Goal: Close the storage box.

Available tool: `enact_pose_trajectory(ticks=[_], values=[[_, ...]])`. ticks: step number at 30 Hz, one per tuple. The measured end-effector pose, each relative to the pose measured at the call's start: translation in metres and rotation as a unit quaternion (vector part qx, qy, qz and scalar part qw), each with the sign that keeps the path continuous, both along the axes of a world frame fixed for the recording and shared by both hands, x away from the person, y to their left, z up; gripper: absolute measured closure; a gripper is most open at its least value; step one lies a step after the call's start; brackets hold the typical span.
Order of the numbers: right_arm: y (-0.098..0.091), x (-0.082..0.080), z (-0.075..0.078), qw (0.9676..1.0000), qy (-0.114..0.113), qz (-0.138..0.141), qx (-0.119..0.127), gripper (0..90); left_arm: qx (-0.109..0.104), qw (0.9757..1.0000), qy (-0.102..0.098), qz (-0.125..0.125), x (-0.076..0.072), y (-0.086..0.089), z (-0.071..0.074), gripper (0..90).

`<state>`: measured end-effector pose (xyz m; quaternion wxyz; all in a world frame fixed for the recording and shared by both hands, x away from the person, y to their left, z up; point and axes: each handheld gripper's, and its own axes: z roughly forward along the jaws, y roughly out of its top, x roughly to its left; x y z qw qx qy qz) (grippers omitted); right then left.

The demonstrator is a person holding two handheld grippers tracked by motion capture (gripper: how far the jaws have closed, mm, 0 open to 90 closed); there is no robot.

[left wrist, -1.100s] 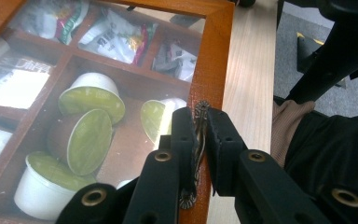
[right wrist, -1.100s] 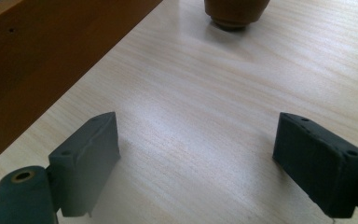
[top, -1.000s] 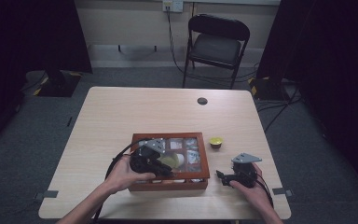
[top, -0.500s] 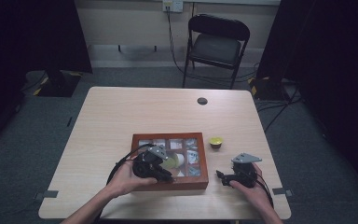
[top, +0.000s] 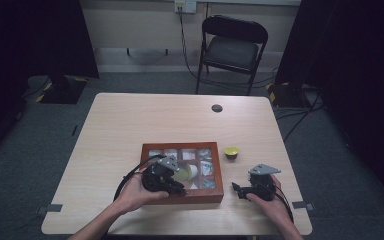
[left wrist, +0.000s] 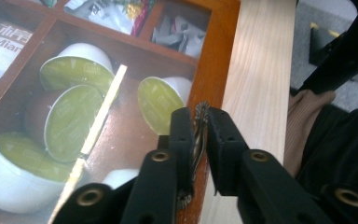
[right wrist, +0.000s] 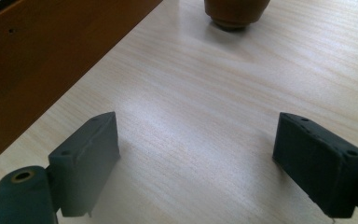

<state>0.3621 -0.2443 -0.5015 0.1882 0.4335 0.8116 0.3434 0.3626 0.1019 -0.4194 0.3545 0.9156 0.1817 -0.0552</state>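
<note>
Pale wood tabletop carries the wooden box near you; your left gripper has its jaws pinching something thin and crinkled at the box's rim, your right gripper rests spread and empty beside it, one capsule sits outside, so sorting looks barely begun

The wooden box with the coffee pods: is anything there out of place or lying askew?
Yes. In the wooden box, the green-lidded pods lie tipped on their sides, not upright. One pod stands alone on the table beside the box. The left hand-held gripper is shut on the edge of a pod lid.
</note>
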Motion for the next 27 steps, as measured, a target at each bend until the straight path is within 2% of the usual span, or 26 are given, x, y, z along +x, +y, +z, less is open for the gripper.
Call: enact_pose_trajectory(ticks=[1,3,6,8,11,14,17,25,27], values=[[0.000,0.000,0.000,1.0000,0.000,0.000,0.000,13.5,-0.011,0.9999,0.004,0.002,0.000,0.000,0.000,77.6],[0.000,0.000,0.000,1.0000,0.000,0.000,0.000,13.5,-0.017,0.9998,0.001,0.013,0.001,0.001,0.003,72.6],[0.000,0.000,0.000,1.0000,0.000,0.000,0.000,13.5,-0.036,0.9988,-0.010,0.032,0.000,0.005,0.007,62.8],[0.000,0.000,0.000,1.0000,0.001,0.001,0.000,13.5,-0.039,0.9983,-0.015,0.040,0.001,0.007,0.008,52.4],[0.000,0.000,0.000,1.0000,0.000,0.001,0.000,13.5,-0.046,0.9975,-0.021,0.050,0.002,0.013,0.010,45.5],[0.000,0.000,0.000,1.0000,0.001,0.001,0.000,13.5,-0.042,0.9973,-0.020,0.058,0.003,0.018,0.011,38.0],[0.000,0.000,0.000,1.0000,0.001,0.001,0.000,13.5,-0.036,0.9970,-0.020,0.065,0.003,0.024,0.011,35.1],[0.000,0.000,0.000,1.0000,0.001,0.001,0.000,13.4,-0.049,0.9944,-0.026,0.090,0.004,0.043,0.014,31.0],[0.000,0.000,0.000,1.0000,0.000,0.001,0.000,13.4,-0.046,0.9939,-0.029,0.096,0.004,0.051,0.015,30.6]])
